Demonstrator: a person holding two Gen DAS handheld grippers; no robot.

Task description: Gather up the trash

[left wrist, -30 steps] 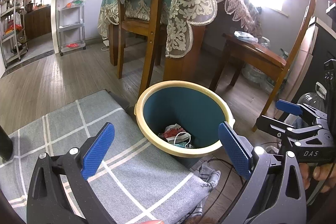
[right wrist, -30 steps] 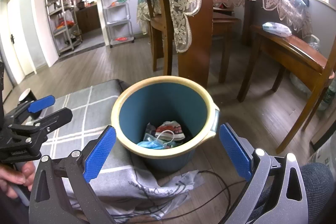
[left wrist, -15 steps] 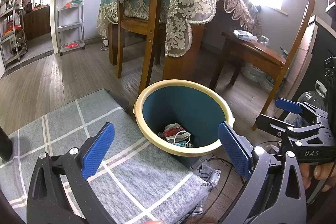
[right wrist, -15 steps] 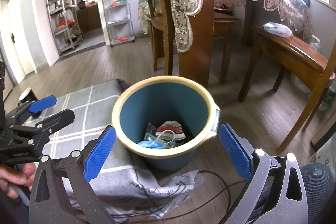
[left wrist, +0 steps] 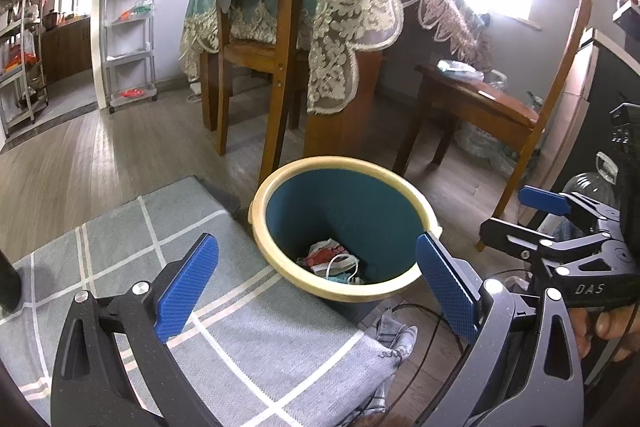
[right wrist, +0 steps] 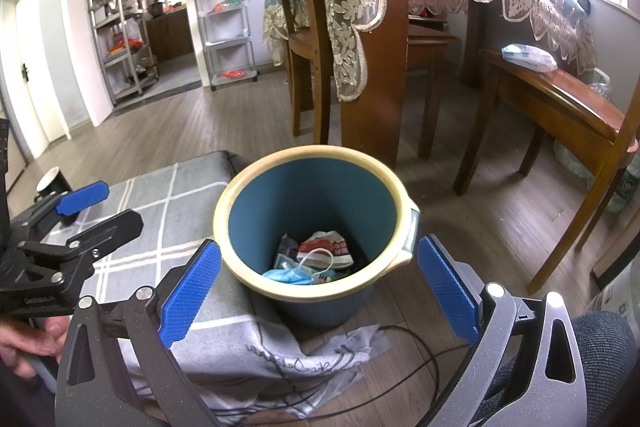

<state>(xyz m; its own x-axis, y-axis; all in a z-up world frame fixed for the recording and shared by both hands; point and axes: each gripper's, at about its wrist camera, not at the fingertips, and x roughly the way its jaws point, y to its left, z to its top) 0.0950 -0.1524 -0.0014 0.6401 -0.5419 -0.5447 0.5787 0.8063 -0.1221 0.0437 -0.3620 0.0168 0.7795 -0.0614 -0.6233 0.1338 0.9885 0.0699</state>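
Both tools gape wide and empty over the round blue plastic bin with a cream rim (right wrist: 400, 259).
Left tool (left wrist: 316, 277) and right tool (right wrist: 318, 281) carry nothing; the crumpled wrappers and blue face mask (right wrist: 296, 273) inside look light and soft, best pinched mid-bunch.

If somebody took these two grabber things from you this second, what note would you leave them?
Left gripper: open, holding nothing, above the grey checked cloth.
Right gripper: open, holding nothing, facing the bin.
The blue bin stands upright on the floor at the cloth's edge, beside the table leg.
Done: a face mask and a red-and-white wrapper lie at the bottom of the bin.
Left: no loose trash shows on the cloth or floor nearby; look around before stopping.
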